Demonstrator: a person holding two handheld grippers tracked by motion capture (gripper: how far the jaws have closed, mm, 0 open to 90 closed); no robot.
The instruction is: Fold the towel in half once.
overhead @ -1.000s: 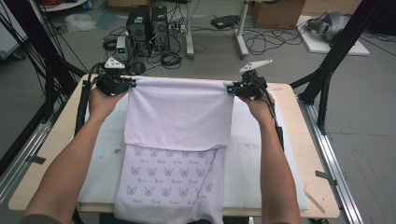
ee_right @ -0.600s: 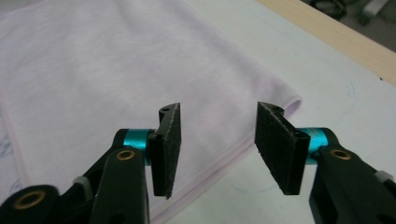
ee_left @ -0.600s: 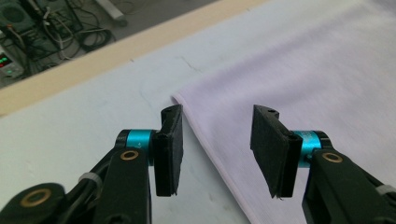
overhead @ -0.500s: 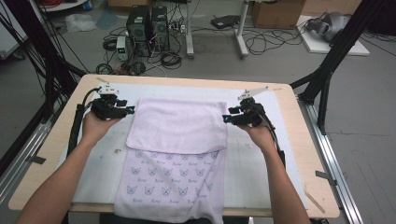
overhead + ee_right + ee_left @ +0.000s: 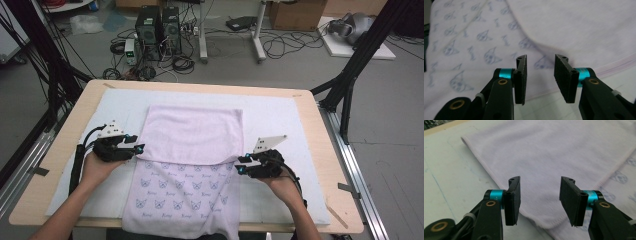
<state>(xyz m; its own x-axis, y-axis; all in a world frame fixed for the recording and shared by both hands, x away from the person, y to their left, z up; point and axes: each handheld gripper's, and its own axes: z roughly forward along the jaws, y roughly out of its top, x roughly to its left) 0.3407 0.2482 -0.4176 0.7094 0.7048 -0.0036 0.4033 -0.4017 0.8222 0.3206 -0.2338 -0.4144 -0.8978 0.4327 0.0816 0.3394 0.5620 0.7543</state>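
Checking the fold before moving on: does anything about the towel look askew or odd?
Mostly neat. The towel has its plain flap folded over the printed layer, but the near end hangs off the table edge, and the flap's hem dips slightly near the right tool.

Desk [image 5: 320, 165]: light wood top under a white mat [image 5: 280, 120].
Floor behind: two dark computer towers [image 5: 159, 25], loose black cables [image 5: 285, 47], cardboard box [image 5: 297, 12].
Right side: black frame struts [image 5: 350, 75].
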